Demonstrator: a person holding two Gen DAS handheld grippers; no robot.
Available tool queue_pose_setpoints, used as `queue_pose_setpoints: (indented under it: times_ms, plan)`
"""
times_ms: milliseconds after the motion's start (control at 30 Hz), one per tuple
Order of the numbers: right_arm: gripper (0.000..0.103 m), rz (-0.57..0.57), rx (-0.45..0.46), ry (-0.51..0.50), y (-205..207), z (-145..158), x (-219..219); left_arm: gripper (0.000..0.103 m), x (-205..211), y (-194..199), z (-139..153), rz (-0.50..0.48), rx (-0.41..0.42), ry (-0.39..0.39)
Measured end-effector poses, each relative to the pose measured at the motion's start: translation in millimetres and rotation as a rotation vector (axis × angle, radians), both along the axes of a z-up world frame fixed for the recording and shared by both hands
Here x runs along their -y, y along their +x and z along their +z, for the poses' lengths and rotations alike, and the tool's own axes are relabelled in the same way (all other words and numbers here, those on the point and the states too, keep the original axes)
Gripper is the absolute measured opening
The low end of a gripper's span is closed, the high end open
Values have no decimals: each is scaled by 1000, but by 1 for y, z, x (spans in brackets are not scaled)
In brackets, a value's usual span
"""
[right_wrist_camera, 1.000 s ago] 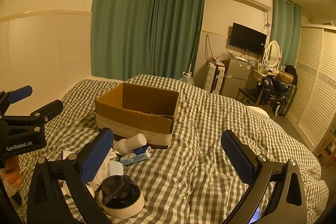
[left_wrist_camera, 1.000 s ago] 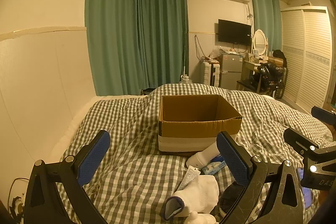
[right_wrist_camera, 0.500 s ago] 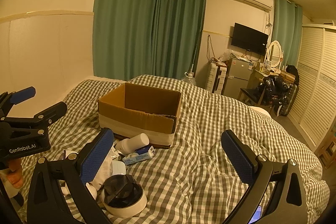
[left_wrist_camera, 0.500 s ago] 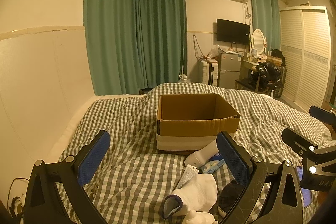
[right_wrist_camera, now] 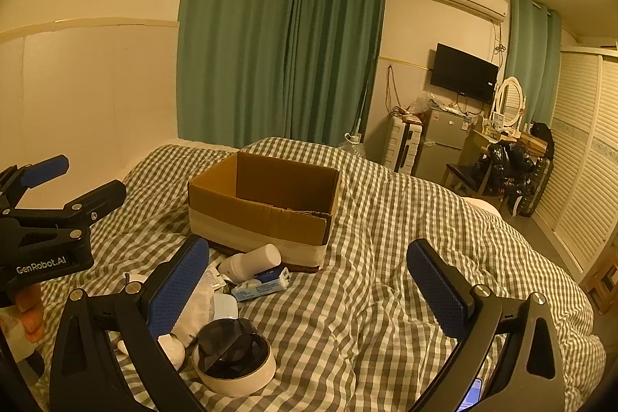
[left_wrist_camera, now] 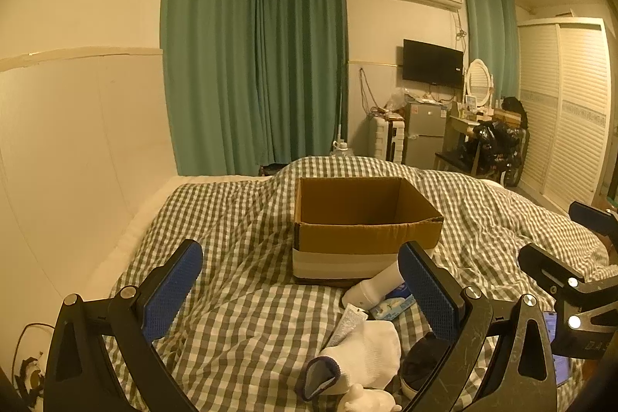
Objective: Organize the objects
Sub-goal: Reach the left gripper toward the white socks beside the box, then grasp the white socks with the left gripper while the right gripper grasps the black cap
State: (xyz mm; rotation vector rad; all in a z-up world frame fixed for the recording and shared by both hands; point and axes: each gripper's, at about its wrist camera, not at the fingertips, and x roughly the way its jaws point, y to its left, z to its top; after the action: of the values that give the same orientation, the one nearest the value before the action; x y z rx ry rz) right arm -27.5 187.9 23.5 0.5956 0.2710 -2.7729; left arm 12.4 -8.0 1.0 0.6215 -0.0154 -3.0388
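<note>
Here, the left gripper (left_wrist_camera: 299,286) hovered over the checked bed (left_wrist_camera: 239,311), jaws spread and empty. Ahead sat an open brown cardboard box (left_wrist_camera: 363,230), pale-banded below, with a white bottle (right_wrist_camera: 251,259), sock (left_wrist_camera: 367,354) and packet (right_wrist_camera: 262,283) heaped before it. The right gripper (right_wrist_camera: 309,282) was likewise released.

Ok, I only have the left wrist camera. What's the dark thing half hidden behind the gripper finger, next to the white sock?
Observer: A round white-rimmed container with something dark inside, sitting on the checked quilt.
Operator: Is the right gripper holding anything?
Observer: No, the right gripper is open, with nothing between its fingers.
Operator: Anything else in that pile I can't see?
Observer: A small white case, between the container and the tissue pack.
</note>
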Motion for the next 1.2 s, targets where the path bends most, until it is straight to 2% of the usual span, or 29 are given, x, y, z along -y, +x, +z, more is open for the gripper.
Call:
queue_pose_setpoints:
  times_ms: [467,833,1033,1200]
  plan:
    - [103,22,-7,-8,7,3,-1,103,6,5,2,-3,-3,19]
    - [103,30,11,12,7,2,1,103,12,-4,-16,-37,75,18]
    - [103,36,85,44,-5,-19,7,103,9,-15,-43,-64,158,4]
    - [102,54,223,106,-25,-63,18,103,6,-27,-73,-73,242,-37]
